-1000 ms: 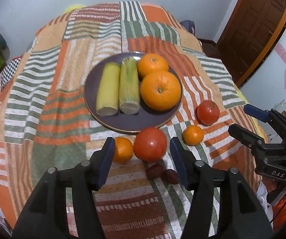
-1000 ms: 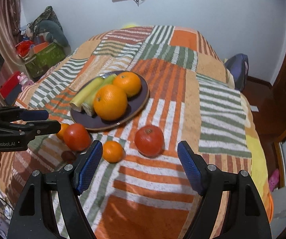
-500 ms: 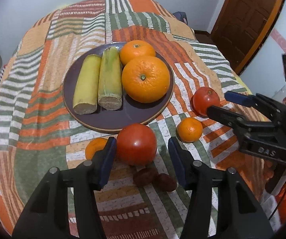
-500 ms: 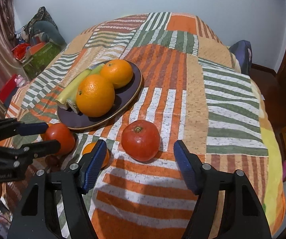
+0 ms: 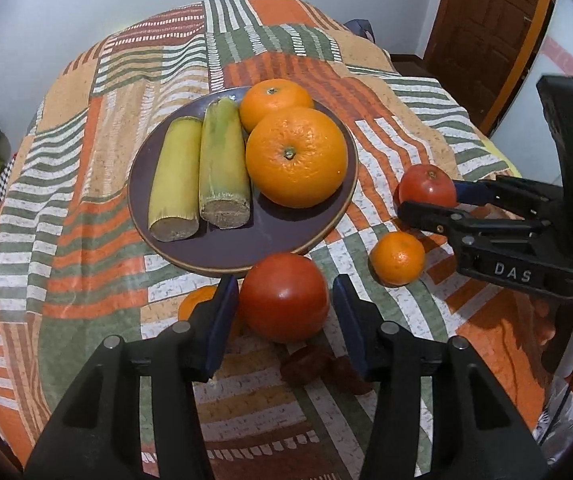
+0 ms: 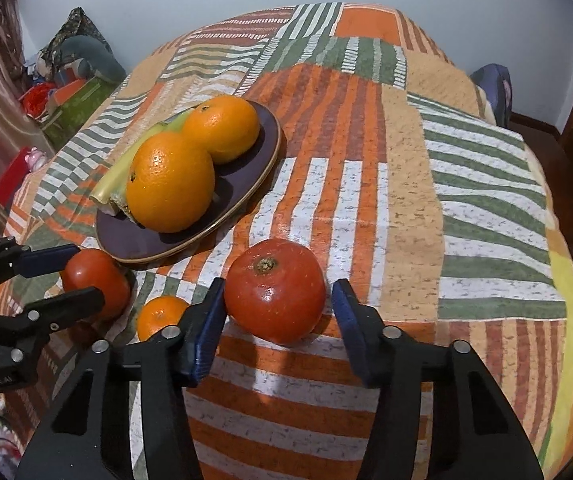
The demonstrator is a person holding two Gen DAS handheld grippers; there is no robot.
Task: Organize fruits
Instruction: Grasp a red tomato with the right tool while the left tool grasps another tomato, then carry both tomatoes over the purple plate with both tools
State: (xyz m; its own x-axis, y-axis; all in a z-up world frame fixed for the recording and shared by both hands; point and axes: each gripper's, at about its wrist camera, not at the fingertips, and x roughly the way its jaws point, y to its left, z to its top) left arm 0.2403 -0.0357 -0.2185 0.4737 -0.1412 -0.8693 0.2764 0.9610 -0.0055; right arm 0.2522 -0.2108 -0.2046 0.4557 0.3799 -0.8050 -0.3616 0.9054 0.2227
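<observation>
A dark plate (image 5: 270,248) on the patchwork blanket holds a big orange (image 5: 296,156), a smaller orange (image 5: 274,98) and two yellow-green stalk pieces (image 5: 176,184). In front of the plate a red fruit (image 5: 284,296) lies between the pads of my left gripper (image 5: 284,284), whose jaws are closing; a thin gap still shows at the right pad. A second red fruit (image 6: 274,296) lies on the blanket between the closing jaws of my right gripper (image 6: 278,284), again with a slit at the right pad. A small mandarin (image 5: 397,258) sits between the two fruits. Another mandarin (image 5: 196,304) is half hidden behind my left finger.
Two dark red dates (image 5: 306,364) lie just under my left gripper. The blanket (image 6: 406,160) drops off at the bed's right edge. A brown door (image 5: 486,40) stands at the back right, and bags and boxes (image 6: 66,80) are heaped on the floor to the left.
Both grippers have come down and forward, so that each now has a red fruit between its pads. Both pairs of jaws have narrowed, the right one more.
</observation>
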